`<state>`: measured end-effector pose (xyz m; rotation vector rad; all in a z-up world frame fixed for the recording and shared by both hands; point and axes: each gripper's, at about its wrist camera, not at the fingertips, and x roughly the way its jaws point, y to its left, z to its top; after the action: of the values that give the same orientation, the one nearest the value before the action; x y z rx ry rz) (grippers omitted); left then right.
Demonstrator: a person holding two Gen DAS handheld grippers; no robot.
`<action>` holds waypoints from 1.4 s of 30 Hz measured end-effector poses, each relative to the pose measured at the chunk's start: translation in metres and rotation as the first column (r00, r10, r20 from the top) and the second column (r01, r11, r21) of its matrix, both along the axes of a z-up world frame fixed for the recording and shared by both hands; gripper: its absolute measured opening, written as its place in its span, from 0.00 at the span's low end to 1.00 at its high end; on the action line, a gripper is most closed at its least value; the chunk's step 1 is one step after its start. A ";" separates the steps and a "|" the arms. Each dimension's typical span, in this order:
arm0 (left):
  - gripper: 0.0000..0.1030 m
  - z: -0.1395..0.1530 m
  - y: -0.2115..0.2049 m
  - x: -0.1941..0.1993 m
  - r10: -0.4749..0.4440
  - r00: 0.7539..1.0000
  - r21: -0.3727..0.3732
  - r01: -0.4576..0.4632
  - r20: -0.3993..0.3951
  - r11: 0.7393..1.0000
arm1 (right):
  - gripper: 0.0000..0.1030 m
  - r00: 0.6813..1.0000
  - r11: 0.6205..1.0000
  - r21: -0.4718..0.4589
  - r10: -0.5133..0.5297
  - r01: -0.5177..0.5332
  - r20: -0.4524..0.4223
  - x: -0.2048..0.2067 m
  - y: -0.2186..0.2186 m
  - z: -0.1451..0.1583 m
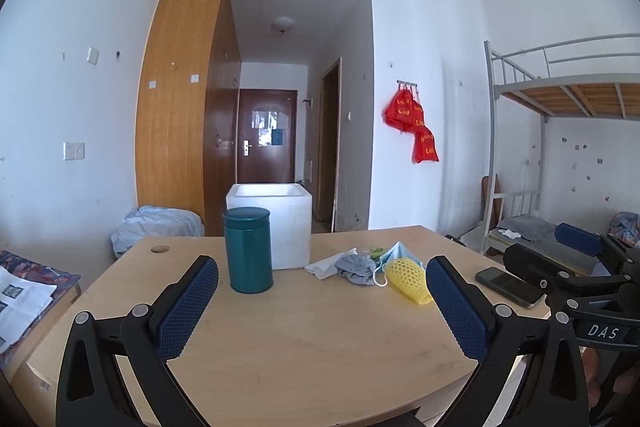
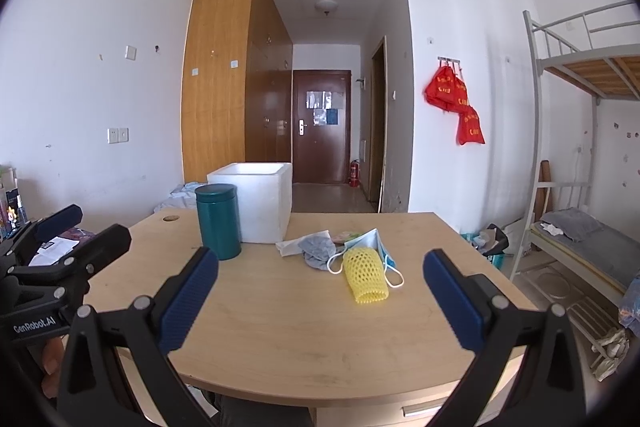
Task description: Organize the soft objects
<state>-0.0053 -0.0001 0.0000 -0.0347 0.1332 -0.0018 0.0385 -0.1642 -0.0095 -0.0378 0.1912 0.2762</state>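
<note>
1. The tabletop [image 1: 320,339] is pale wood-grain laminate with a smooth, matte face, a rounded near edge and a round cable hole [image 1: 161,249] near its far left corner.
2. A loose cluster of soft things lies right of centre on it: a yellow foam net sleeve [image 2: 366,277], tubular with an open mesh; a pleated blue-and-white face mask [image 2: 380,247] with thin white ear loops, touching the sleeve; a crumpled grey cloth [image 2: 318,251]; and a flat white tissue or cloth [image 2: 290,246] at the left of the cluster.
3. Something small and green [image 1: 376,251] shows behind the cluster; what it is cannot be told.
4. A teal metal canister [image 1: 248,251], cylindrical and lidded, stands upright left of the cluster, just in front of a white foam box [image 1: 280,223] with thick walls and an open top.
5. A dark phone [image 1: 510,286] lies flat near the right edge in the left wrist view.
6. The left hand-held gripper [image 1: 322,279] has its jaws spread wide, the blue textured pads apart over bare tabletop, holding and touching nothing.
7. The right hand-held gripper [image 2: 320,273] is likewise spread wide and empty, its pads short of the yellow sleeve.
</note>
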 end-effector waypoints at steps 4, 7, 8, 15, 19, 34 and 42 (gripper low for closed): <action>1.00 -0.001 0.000 0.000 -0.001 1.000 0.001 0.001 -0.002 1.000 | 1.00 1.000 1.000 0.000 0.001 -0.001 -0.003 0.000 -0.001 -0.001; 1.00 -0.001 0.000 0.000 0.001 1.000 -0.004 -0.001 0.001 1.000 | 1.00 1.000 1.000 0.000 0.000 0.000 -0.005 0.001 -0.001 0.000; 1.00 -0.001 0.000 0.000 0.000 1.000 -0.004 0.000 -0.001 1.000 | 1.00 1.000 1.000 0.000 -0.001 0.001 -0.005 0.001 -0.001 0.000; 1.00 0.000 0.001 0.000 0.000 1.000 0.007 0.000 0.002 1.000 | 1.00 1.000 1.000 0.001 0.000 0.000 -0.008 0.002 -0.001 -0.001; 1.00 -0.001 0.001 0.001 -0.004 1.000 0.011 0.004 0.000 1.000 | 1.00 1.000 1.000 -0.001 -0.001 0.001 -0.007 0.003 -0.001 -0.002; 1.00 -0.002 0.003 0.000 -0.007 1.000 0.003 0.007 -0.002 1.000 | 1.00 1.000 1.000 0.001 -0.003 0.003 -0.006 0.003 -0.001 -0.002; 1.00 -0.003 0.000 0.001 -0.012 1.000 -0.002 0.012 -0.007 1.000 | 1.00 1.000 1.000 0.003 -0.004 0.004 -0.010 0.005 -0.001 -0.004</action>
<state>-0.0040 0.0004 -0.0028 -0.0364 0.1403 -0.0134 0.0430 -0.1655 -0.0131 -0.0325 0.2012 0.2723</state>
